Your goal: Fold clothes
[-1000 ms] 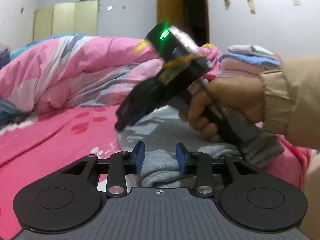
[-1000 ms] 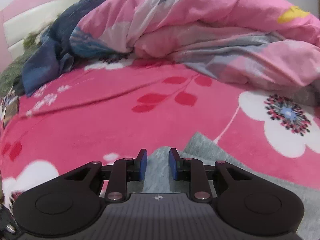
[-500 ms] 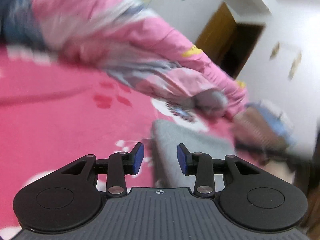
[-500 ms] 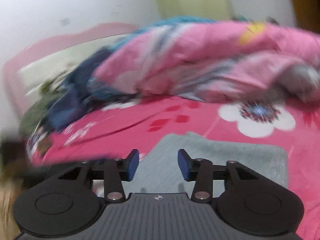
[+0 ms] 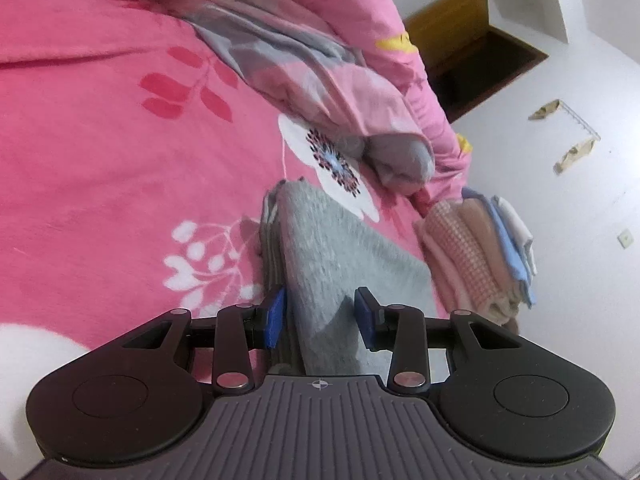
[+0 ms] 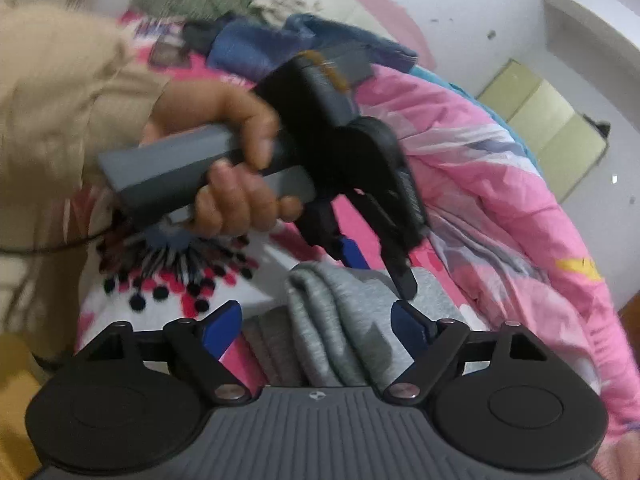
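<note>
L tool (image 5: pixel 320 316): grips grey cloth (image 5: pixel 340 248) | R tool (image 6: pixel 316 328): opening, cloth between, not pinched | bed (image 5: pixel 100 140): pink | stack (image 5: pixel 480 252) near

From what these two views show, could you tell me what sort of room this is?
Most likely a bedroom: a bed with a pink floral sheet, a bunched quilt, a wardrobe, and folded clothes stacked beside a grey garment.
</note>
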Demonstrator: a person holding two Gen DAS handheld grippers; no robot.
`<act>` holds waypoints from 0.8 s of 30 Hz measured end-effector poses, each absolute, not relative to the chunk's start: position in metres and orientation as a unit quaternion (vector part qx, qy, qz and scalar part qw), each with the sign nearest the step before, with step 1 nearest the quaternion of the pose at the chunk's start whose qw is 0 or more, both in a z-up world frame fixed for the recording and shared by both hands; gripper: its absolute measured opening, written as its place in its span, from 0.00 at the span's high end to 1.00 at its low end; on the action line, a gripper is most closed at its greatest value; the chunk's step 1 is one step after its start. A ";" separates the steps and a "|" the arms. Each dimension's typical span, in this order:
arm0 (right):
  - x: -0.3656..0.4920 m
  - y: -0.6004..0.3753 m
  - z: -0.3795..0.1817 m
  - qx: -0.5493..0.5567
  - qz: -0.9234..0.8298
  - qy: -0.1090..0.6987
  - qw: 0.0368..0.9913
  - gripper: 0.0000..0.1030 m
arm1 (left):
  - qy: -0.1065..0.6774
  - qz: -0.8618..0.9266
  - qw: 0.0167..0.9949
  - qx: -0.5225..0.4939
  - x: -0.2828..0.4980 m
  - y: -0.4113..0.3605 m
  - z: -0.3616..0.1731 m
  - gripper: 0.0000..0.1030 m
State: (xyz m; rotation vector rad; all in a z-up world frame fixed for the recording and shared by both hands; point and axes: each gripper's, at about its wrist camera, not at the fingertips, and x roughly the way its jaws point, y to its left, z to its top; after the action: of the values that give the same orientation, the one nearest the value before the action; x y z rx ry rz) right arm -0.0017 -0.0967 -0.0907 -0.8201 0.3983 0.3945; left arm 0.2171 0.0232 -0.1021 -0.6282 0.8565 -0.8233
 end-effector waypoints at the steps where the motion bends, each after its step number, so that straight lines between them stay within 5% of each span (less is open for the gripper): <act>1: -0.003 -0.094 -0.094 -0.403 0.183 0.186 0.877 0.24 | 0.397 -0.383 0.782 -0.289 0.217 0.022 -0.102 0.65; 7: 0.007 -0.102 -0.090 -0.360 0.160 0.200 0.897 0.36 | 0.382 -0.381 0.788 -0.297 0.222 0.024 -0.098 0.69; 15: 0.008 -0.105 -0.091 -0.362 0.136 0.186 0.903 0.62 | 0.360 -0.390 0.792 -0.301 0.227 0.016 -0.092 0.90; 24: 0.011 -0.101 -0.089 -0.368 0.079 0.141 0.916 0.66 | 0.330 -0.428 0.781 -0.313 0.241 -0.002 -0.077 0.91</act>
State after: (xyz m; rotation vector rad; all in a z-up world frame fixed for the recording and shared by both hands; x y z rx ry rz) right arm 0.0110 -0.1010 -0.0892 -0.7574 0.2896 0.1618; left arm 0.2408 -0.0023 -0.0772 -0.6760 0.7124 -0.9242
